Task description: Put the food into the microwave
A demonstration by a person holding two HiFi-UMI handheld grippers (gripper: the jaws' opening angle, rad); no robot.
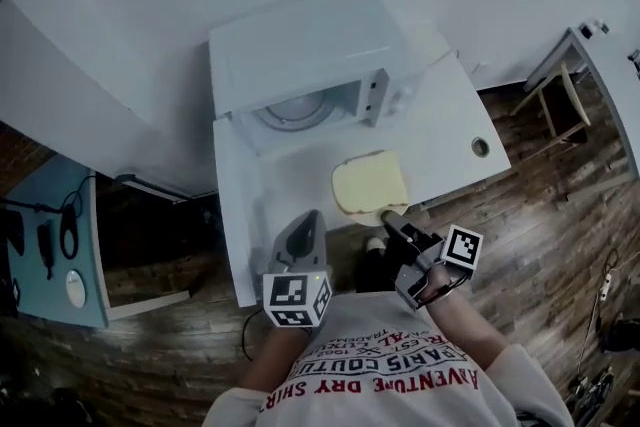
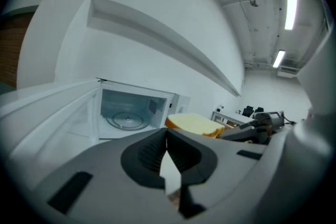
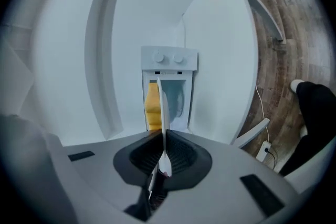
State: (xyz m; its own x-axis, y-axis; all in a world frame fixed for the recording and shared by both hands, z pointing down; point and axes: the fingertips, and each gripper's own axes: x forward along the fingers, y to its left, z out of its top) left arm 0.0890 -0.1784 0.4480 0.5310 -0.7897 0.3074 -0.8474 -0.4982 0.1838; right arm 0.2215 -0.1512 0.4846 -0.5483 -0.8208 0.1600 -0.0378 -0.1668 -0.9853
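Well, head view first: my right claw (image 1: 392,218) pinches the near rim of the plate under the bread (image 1: 370,185), and the open microwave (image 1: 300,65) lies just beyond, far and slightly left. My left claw (image 1: 308,218) hangs left of the bread.

Left claw view: jaws pressed together on nothing, bread (image 2: 191,124) to my right, cavity ahead.

Right claw view: the plate (image 3: 162,123) stands edge-on between my jaws, pointing straight into the cavity, so I judge the right hand makes the push

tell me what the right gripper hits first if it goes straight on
Probably the open microwave: the right gripper, shut on the plate with bread, points at its cavity with nothing between. Depth is hard to judge.
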